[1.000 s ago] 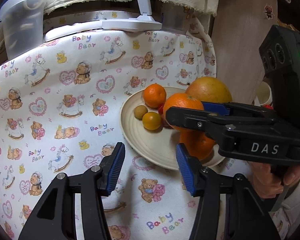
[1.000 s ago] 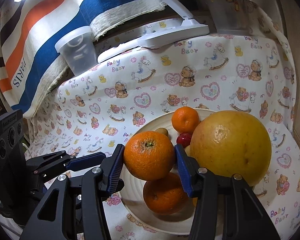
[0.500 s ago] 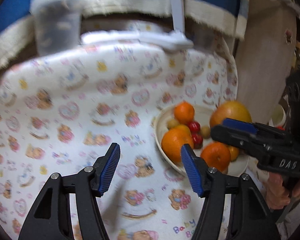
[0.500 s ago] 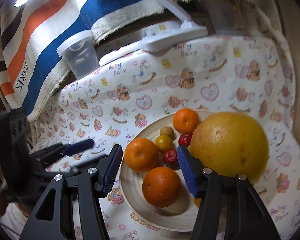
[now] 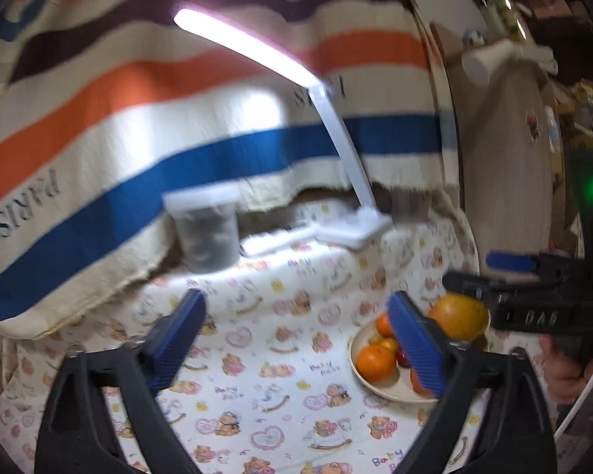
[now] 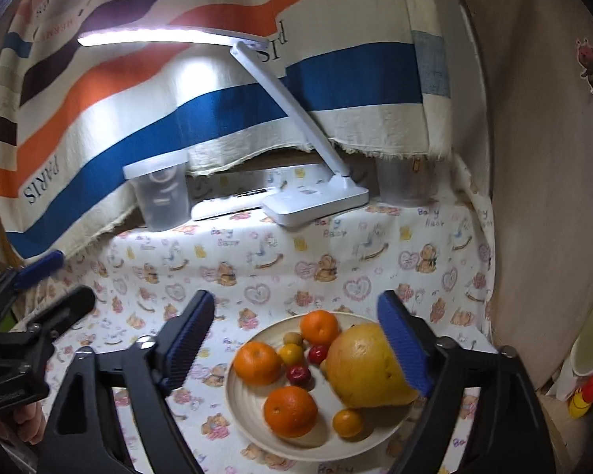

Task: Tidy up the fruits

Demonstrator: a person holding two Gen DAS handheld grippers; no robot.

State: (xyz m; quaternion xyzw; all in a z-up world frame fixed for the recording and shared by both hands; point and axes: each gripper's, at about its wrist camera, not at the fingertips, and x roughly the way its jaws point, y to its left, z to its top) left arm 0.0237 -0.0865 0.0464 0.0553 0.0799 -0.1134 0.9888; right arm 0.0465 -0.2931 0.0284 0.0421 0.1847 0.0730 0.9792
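Observation:
A cream plate (image 6: pixel 257 438) on the bear-print cloth holds a big yellow grapefruit (image 6: pixel 361 367), three oranges (image 6: pixel 257 362) and several small red, yellow and brown fruits (image 6: pixel 298 373). My right gripper (image 6: pixel 296 300) hovers above and in front of the plate, its jaws opening with nothing between them. My left gripper (image 5: pixel 296 300) is raised over the cloth to the left of the plate (image 5: pixel 379 393), its jaws also opening and empty. In the left wrist view the right gripper (image 5: pixel 482 272) sits above the grapefruit (image 5: pixel 458 318). In the right wrist view the left gripper (image 6: pixel 55 286) is at the far left.
A white desk lamp (image 6: pixel 316 205) and two translucent plastic containers (image 6: pixel 162 193) stand at the back under a striped hanging cloth (image 6: pixel 217 118). A wooden panel (image 6: pixel 541 158) bounds the right side, with a white mug (image 6: pixel 591 343) beside it.
The right gripper let go of the orange, which now lies on the plate. Both grippers rose and backed away, and their jaws spread wide. The left view tilted upward.

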